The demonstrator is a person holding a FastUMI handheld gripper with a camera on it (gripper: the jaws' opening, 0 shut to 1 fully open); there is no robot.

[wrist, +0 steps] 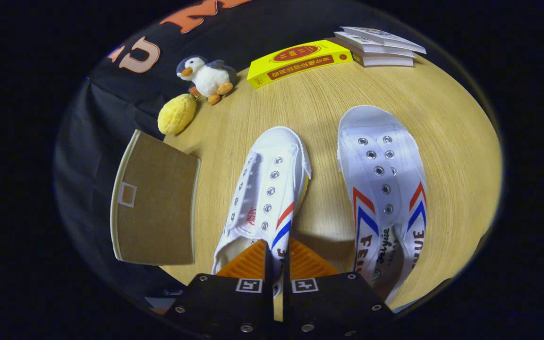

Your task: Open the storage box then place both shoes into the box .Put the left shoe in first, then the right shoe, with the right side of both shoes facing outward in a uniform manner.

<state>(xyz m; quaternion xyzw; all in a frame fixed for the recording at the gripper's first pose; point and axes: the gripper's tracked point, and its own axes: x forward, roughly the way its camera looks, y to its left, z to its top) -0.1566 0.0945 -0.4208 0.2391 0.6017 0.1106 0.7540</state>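
Two white canvas shoes with red and blue stripes lie on the round wooden table (451,141), toes pointing away from me. The left shoe (267,189) is tilted and lifted at its heel; my gripper (276,257) is shut on the right side wall of its heel opening, one orange finger (248,262) inside the shoe and the other outside. The right shoe (380,184) lies flat just to the right of the fingers. The brown storage box (156,203) stands at the table's left edge, its brown cardboard face with a small white square label toward me.
Beyond the shoes, at the table's far side, lie a yellow box (300,61) and a stack of white books (378,47). A plush penguin (208,78) and a yellow plush pineapple (176,114) sit at the far left by the black cloth wall.
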